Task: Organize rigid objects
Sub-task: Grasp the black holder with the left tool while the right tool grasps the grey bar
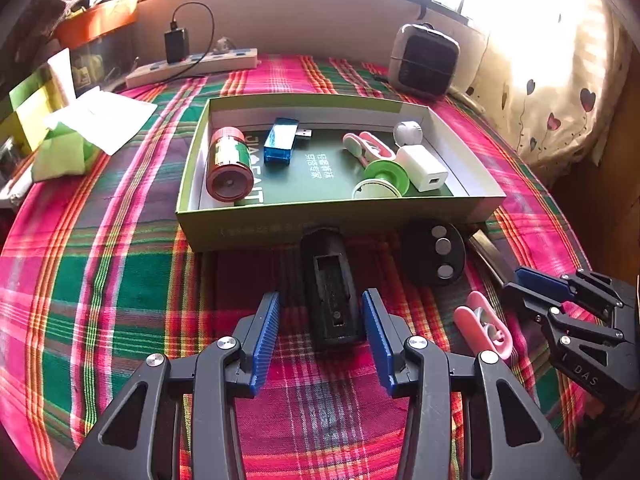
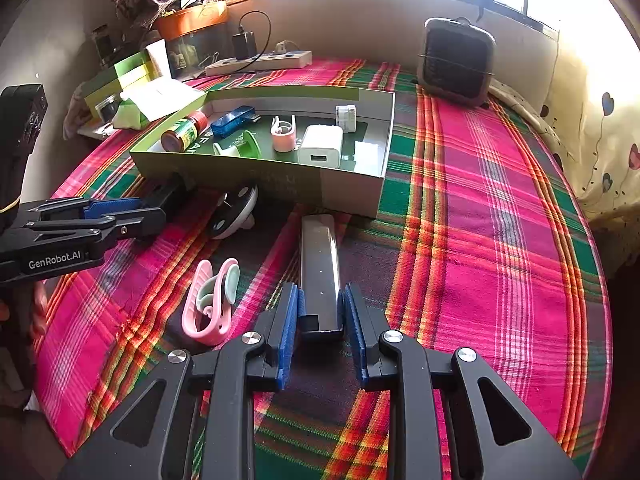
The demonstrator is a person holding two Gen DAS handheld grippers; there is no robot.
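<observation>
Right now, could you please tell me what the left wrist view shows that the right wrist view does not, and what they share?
Only the left wrist view shows the open slot on top of the black remote between the left claw fingers. Only the right wrist view shows the dark bar lengthwise between the right claw fingers, nearly touching both. Both show the green box, the pink clip and the heater.

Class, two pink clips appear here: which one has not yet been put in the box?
The pink clip lying on the plaid cloth beside the right gripper; the other pink clip lies inside the green box.
</observation>
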